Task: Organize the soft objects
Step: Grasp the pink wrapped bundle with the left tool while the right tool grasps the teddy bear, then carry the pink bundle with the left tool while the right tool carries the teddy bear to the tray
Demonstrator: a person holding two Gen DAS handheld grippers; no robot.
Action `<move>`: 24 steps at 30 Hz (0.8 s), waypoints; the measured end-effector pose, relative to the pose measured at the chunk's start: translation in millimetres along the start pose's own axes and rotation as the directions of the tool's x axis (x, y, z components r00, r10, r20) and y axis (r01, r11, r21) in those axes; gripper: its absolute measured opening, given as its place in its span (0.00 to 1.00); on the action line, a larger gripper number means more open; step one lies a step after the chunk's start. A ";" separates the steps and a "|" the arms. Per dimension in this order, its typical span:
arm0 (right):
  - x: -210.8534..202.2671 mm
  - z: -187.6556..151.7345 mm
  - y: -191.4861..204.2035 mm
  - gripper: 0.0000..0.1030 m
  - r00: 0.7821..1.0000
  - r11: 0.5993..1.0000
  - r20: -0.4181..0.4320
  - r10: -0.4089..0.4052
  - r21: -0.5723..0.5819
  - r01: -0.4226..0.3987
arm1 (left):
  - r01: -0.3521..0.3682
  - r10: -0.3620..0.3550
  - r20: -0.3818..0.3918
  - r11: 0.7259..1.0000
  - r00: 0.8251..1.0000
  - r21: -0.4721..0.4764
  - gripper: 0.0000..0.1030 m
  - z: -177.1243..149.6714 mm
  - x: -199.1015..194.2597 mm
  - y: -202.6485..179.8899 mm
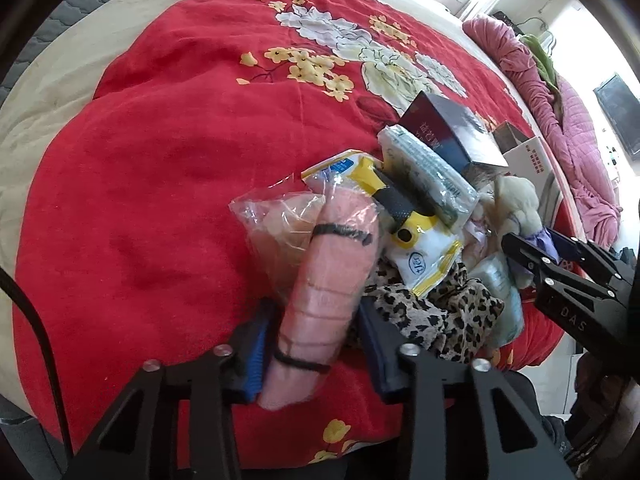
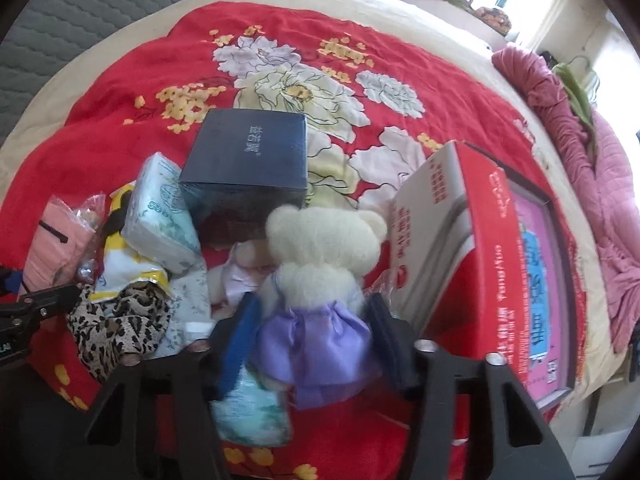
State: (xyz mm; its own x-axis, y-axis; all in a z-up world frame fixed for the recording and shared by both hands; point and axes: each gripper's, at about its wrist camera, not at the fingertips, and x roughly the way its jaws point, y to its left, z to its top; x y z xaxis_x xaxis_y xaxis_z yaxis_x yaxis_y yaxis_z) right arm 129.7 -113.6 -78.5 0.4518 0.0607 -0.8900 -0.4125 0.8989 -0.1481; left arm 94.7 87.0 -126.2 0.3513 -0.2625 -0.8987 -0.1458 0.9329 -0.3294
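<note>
Red floral blanket (image 1: 160, 200), both grippers loaded.
Left gripper (image 1: 312, 344) clamps the pink towel roll (image 1: 332, 280); right gripper (image 2: 312, 336) clamps the plush bear (image 2: 320, 248), with the clutter at its ten o'clock. Lift each straight clear, avoiding snags.

two boxes (image 2: 248, 168), one teddy bear (image 2: 320, 248), two tissue packs (image 2: 164, 208)

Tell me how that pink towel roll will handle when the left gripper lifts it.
The pink towel roll looks soft, so the left gripper will probably squash it a little. Two black bands tie it, so it should stay rolled rather than flop open. Its far end sits in a clear plastic bag, which may slip or drag along.
</note>
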 end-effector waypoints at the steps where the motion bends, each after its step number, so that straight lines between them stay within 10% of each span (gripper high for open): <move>1: -0.4 -0.2 -0.5 0.47 1.000 1.000 0.002 0.012 0.012 -0.012 | 0.002 -0.002 0.000 1.000 1.000 -0.002 0.35 0.3 -0.1 0.1; 6: -13.8 -2.3 -12.0 0.46 0.997 0.995 0.053 0.057 0.081 -0.061 | 0.021 -0.021 0.007 1.000 1.000 -0.004 0.17 -0.5 -6.2 1.5; 24: -61.2 -8.7 -50.5 0.46 0.967 0.947 0.162 0.194 0.226 -0.228 | -0.077 0.074 0.122 0.997 0.990 0.021 0.15 6.7 -80.2 -6.2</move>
State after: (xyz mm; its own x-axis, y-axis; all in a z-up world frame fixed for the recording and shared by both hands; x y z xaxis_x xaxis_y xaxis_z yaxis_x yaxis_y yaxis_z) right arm 116.0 -166.6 -20.3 0.4856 0.3037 -0.8198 -0.3153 0.9354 0.1598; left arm 73.6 103.9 -50.2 0.4495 -0.1608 -0.8787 -0.1529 0.9553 -0.2531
